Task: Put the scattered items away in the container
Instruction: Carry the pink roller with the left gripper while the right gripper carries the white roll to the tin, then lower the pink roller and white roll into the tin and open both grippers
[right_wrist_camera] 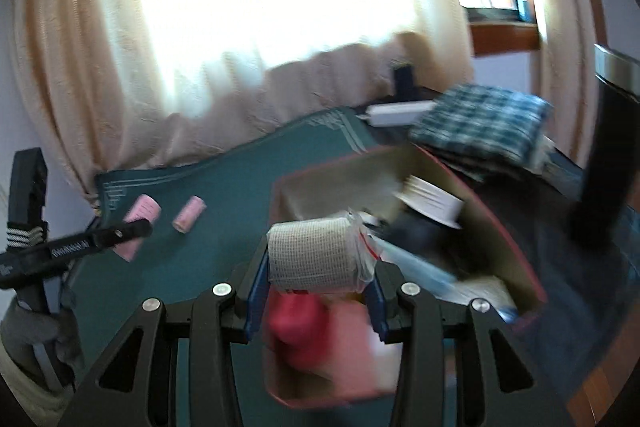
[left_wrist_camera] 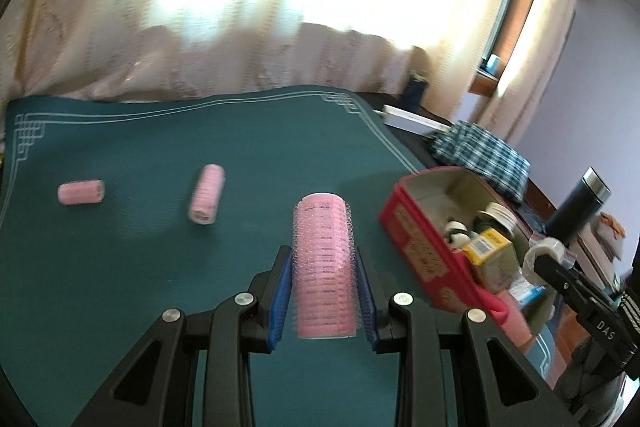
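My left gripper [left_wrist_camera: 322,255] is shut on a pink hair roller [left_wrist_camera: 324,267], held lengthwise above the green mat [left_wrist_camera: 120,267]. Two more pink rollers [left_wrist_camera: 81,191] [left_wrist_camera: 207,193] lie on the mat to the far left. The red open box [left_wrist_camera: 416,227] stands to the right, with several small items inside. My right gripper [right_wrist_camera: 318,259] is shut on a wrapped white gauze roll [right_wrist_camera: 316,253], over the near end of the red box [right_wrist_camera: 500,223]. From the right wrist view, the left gripper [right_wrist_camera: 132,229] and its roller [right_wrist_camera: 142,211] show at the left, with another roller [right_wrist_camera: 189,214] beside them.
A folded plaid cloth [left_wrist_camera: 480,155] and a flat white box [left_wrist_camera: 412,119] lie behind the red box. A dark flask [left_wrist_camera: 580,207] stands to its right. A curtain [left_wrist_camera: 240,27] hangs along the mat's far edge. A gloved hand [right_wrist_camera: 40,327] shows at the lower left.
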